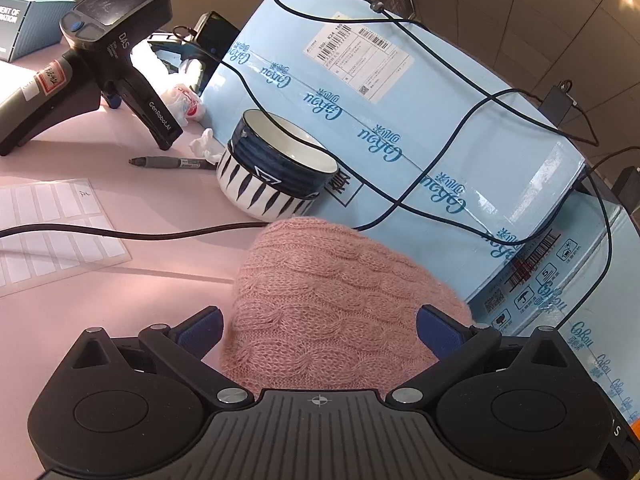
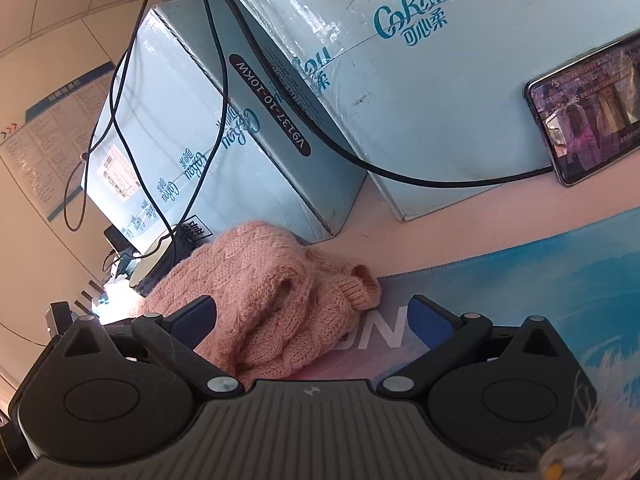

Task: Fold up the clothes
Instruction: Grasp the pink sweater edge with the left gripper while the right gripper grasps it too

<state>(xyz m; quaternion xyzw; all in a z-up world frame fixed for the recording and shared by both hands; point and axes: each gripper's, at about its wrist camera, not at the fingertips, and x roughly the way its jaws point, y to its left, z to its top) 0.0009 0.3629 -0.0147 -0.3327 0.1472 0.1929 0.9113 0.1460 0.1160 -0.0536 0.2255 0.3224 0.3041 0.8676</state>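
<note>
A pink cable-knit sweater (image 1: 332,300) lies bunched on the pale table, just in front of the light blue boxes. My left gripper (image 1: 320,330) is open, its blue pads spread on either side of the knit, which fills the gap between them. In the right wrist view the same sweater (image 2: 272,292) sits as a rumpled heap with a ribbed cuff (image 2: 362,286) sticking out to the right. My right gripper (image 2: 312,320) is open too, the left pad over the knit, the right pad above the blue mat (image 2: 540,280).
Stacked light blue cartons (image 1: 400,120) with black cables draped over them stand behind the sweater. A blue-and-white bowl (image 1: 276,168), a marker (image 1: 172,162), a label sheet (image 1: 52,224) and a black handheld device (image 1: 104,52) sit left. A phone (image 2: 588,116) leans on a carton.
</note>
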